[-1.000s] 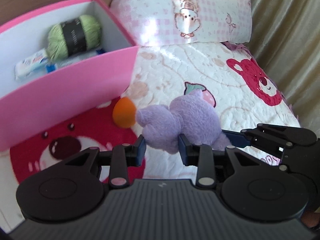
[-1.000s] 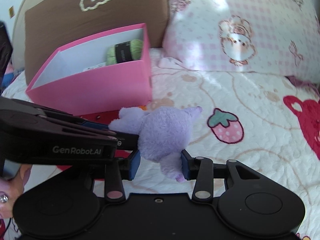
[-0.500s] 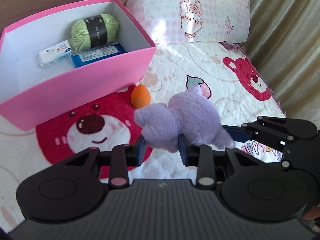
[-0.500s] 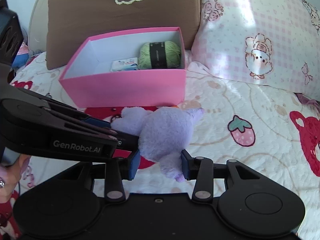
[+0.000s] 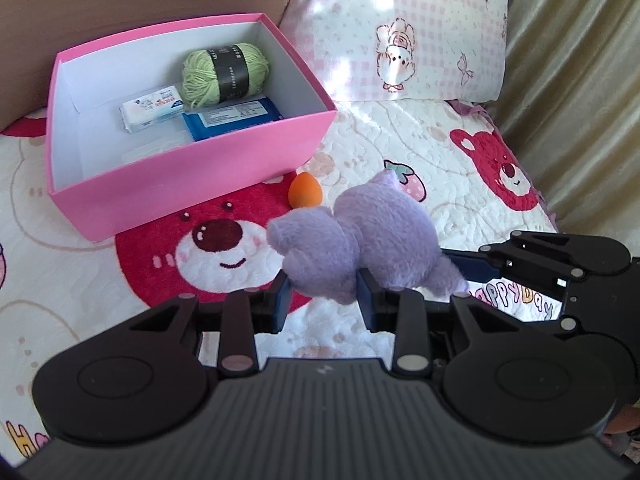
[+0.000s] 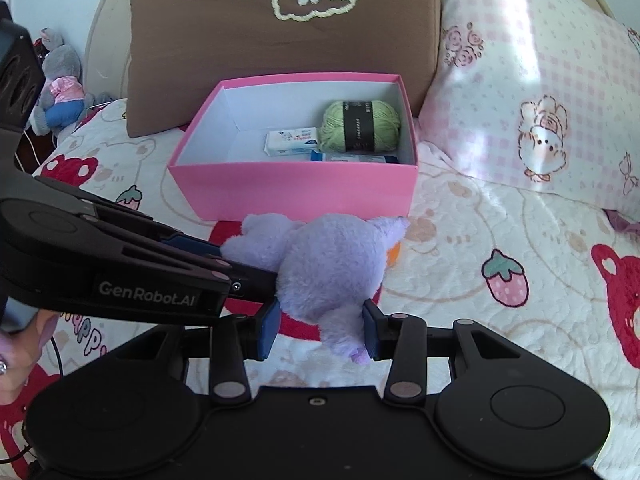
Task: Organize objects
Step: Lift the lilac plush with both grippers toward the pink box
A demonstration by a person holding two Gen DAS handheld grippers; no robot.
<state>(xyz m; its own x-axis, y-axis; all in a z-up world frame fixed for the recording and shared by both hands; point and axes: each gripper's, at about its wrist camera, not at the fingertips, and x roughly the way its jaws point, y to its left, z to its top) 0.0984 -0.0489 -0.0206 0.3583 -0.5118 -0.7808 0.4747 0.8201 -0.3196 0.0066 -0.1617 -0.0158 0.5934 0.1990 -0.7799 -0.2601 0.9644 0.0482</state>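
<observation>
Both grippers hold a purple plush toy above the bedspread. My left gripper is shut on one end of it; my right gripper is shut on the other end of the plush. The right gripper also shows at the right of the left wrist view. An open pink box lies ahead; it also shows in the right wrist view. It holds a green yarn ball, a white packet and a blue packet. An orange sponge egg lies on the bed by the box.
A brown cushion stands behind the box and a pink checked pillow to its right. A curtain hangs at the right edge of the bed. A grey plush sits far left.
Both grippers have risen and pulled back with the plush held between them, so the box looks smaller and its inside now shows from above.
</observation>
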